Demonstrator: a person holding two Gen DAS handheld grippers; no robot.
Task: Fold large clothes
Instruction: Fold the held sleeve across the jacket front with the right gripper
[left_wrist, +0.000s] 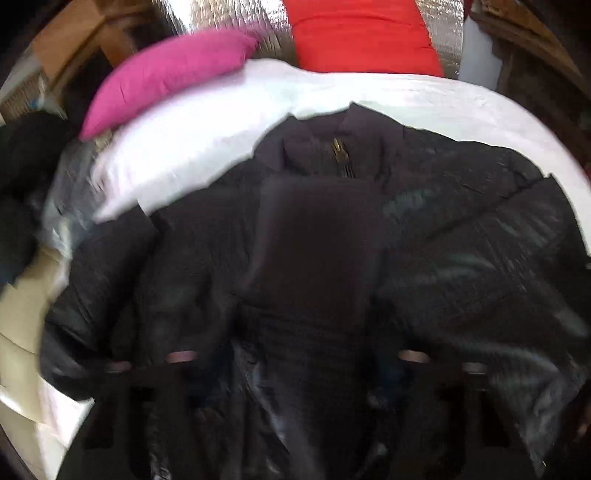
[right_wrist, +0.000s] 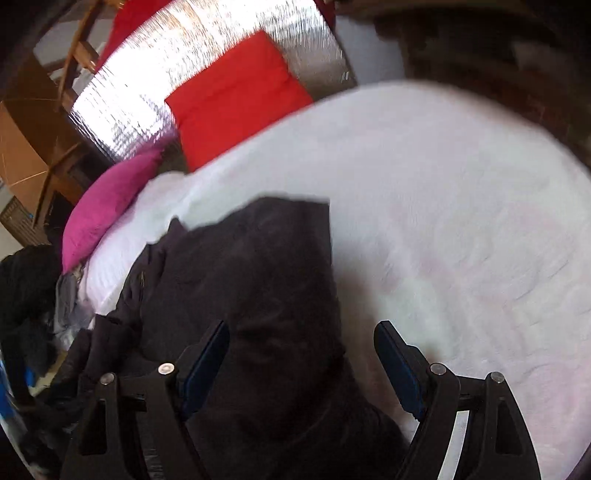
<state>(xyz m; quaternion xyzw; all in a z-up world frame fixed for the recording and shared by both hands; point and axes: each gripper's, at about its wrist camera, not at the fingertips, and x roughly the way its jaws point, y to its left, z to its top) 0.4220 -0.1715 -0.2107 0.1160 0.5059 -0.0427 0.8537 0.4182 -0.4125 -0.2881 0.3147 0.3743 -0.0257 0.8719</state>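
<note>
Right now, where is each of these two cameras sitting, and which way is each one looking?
Left wrist view: on the left gripper, tilted steeply down onto the black jacket; the gripper's dark fingers are barely visible against the cloth.
Right wrist view: on the right gripper, angled down over the jacket's edge and the white bed; its open fingers show clearly.
Both views share the jacket, bed, pink pillow, red cushion and silver sheet.
</note>
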